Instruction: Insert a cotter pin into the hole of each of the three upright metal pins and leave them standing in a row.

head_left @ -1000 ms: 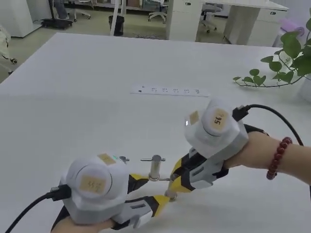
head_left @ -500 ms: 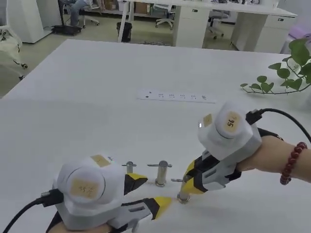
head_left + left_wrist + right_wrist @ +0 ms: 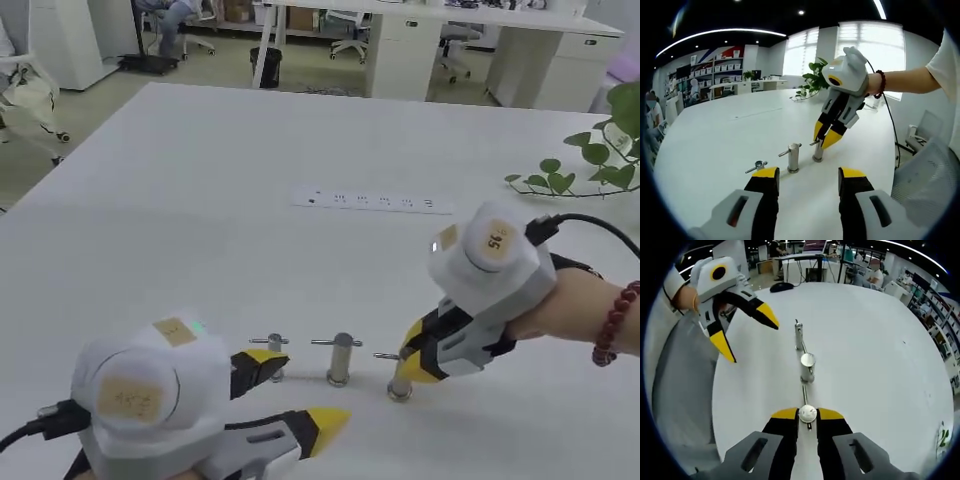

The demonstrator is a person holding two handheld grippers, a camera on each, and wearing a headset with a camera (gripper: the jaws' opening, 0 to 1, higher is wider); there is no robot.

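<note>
right gripper (image 3: 412,363) is down at the top of the end post (image 3: 400,388), jaws pulled close together on either side of its head. there's a cotter pin (image 3: 385,355) poking out sideways from that post right at the tips, and i can't tell whether the jaws are actually pinching it or just sitting next to it. left gripper (image 3: 290,392) is hovering low on the near side of the row with its jaws wide apart and nothing in them.

the other two posts, the middle post (image 3: 340,362) and the far-left post (image 3: 276,372), are both upright on the white table (image 3: 200,200), each with a thin pin across the top. the three make a pretty straight line, close together but not touching.

my guess is this is the last insert, so the job looks nearly done. to finish it well:
- push the cotter pin straight along the hole, no twisting, since these posts look top-heavy and tippy
- bring the open gripper in to steady the post low down if it starts to rock
- open the jaws slowly and lift straight up, so the tips don't snag the pin and drag the post out of line
- keep clear of the middle post, it's just beside the tips
</note>
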